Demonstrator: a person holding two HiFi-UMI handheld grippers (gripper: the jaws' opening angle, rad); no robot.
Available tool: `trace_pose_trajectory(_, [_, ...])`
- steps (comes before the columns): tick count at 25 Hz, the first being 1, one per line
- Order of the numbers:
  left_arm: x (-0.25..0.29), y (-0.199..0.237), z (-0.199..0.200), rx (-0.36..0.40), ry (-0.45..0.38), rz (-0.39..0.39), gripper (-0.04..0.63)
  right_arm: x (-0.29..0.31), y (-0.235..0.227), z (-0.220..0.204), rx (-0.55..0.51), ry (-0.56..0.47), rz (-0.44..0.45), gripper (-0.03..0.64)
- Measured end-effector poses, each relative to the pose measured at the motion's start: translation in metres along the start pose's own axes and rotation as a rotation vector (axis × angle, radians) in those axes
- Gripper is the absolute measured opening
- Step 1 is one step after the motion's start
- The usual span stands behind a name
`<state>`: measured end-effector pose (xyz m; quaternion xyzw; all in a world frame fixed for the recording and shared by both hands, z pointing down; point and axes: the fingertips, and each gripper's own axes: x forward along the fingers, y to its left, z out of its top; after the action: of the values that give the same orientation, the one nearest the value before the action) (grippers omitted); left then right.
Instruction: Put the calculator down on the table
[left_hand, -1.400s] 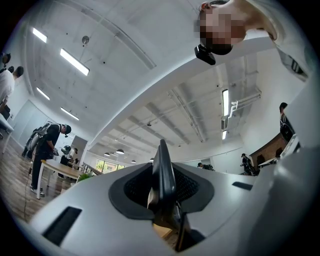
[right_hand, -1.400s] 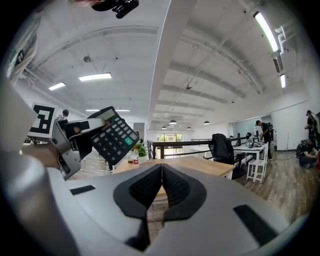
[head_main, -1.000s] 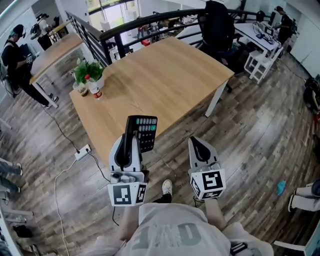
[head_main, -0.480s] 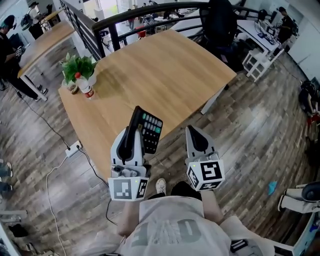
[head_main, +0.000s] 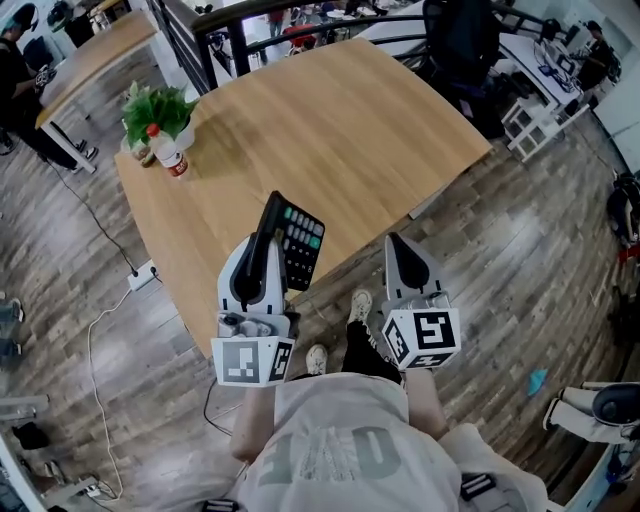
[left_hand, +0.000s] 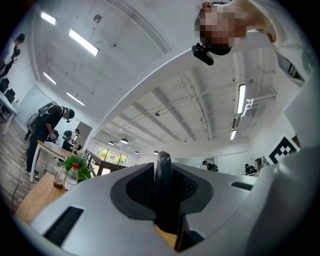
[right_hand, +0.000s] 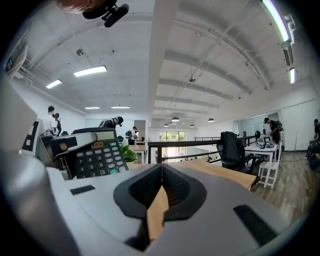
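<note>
Your left gripper (head_main: 265, 245), jaws lately tightened, on the calculator (head_main: 303, 245) over the table (head_main: 330, 120) edge; your right gripper (head_main: 401, 250) closed, empty.

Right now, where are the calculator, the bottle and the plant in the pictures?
calculator (head_main: 301, 247), head view, on its keypad.
bottle (head_main: 165, 151), head view, on its body below the red cap.
plant (head_main: 155, 104), head view, on its green leaves.
</note>
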<state>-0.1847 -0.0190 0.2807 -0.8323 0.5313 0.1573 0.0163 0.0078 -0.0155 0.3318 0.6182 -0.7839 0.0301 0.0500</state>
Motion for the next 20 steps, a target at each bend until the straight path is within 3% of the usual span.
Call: trace_pose_trajectory(20, [0.201, -0.006, -0.044, 0.097, -0.004, 0.131, 0.078, 0.164, -0.147, 0.027, -0.016, 0.006, 0.126, 0.018])
